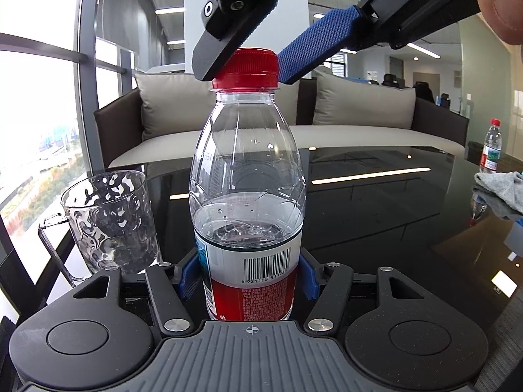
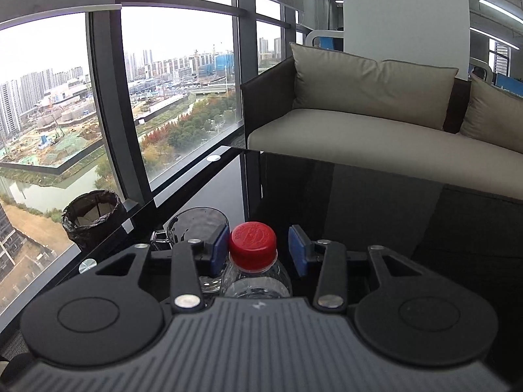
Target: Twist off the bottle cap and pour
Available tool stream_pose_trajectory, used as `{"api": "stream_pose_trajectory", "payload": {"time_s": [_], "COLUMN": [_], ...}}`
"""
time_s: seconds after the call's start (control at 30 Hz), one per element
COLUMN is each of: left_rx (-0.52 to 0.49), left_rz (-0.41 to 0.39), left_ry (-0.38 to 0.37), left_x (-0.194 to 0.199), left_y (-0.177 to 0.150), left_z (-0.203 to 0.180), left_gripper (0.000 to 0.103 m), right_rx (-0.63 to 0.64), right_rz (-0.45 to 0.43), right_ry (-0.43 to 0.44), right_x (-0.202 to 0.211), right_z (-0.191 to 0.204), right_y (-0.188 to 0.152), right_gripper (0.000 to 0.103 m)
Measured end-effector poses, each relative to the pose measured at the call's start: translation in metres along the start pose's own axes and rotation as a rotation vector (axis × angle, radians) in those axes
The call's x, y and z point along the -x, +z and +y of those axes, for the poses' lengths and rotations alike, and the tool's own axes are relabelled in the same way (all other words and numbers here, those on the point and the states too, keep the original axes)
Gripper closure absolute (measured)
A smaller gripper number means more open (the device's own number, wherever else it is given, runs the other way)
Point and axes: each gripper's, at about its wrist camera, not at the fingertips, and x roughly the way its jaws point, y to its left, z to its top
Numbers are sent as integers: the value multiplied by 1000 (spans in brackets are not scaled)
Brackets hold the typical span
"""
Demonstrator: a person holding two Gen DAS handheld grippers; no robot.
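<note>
The bottle (image 1: 245,163) stands upright on the glossy black tabletop (image 1: 376,222). The left claw (image 1: 248,277) is clamped on it low down, blue pads pressing the label on either side. That is a sound place to hold: the thin clear plastic is stiffer around the label band, while the bare shoulder above would likely buckle under a squeeze. It is under half full, so it should feel light, and the water will slosh once it tips.

Up top, the right claw (image 2: 258,248) is on the red cap (image 1: 250,67). From the left wrist view both fingers sit against its ribbed sides, so I read it as closed on the cap. The right wrist view seems to show a sliver of space on one side, so the bite may be light. The ribs give good purchase for twisting, but the cap is small and a crooked grip could slip off.

Just beside the bottle waits an empty glass mug (image 1: 108,215). It is hard, smooth and breakable, so the pour wants a gentle tilt.
</note>
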Motion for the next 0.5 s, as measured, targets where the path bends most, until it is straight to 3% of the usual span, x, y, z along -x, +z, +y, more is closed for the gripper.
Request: {"api": "stream_pose_trajectory", "payload": {"time_s": [0.2, 0.5], "left_rx": [-2, 1], "left_rz": [0, -2], "left_ry": [-3, -4], "left_x": [0, -1], "left_y": [0, 0], "left_z": [2, 3], "left_gripper": [47, 47], "right_rx": [90, 229], "right_rz": [6, 44], "right_ry": [13, 147], "right_x": [-1, -5], "right_z": [3, -13], "right_y": [-1, 7], "right_gripper": [70, 71]}}
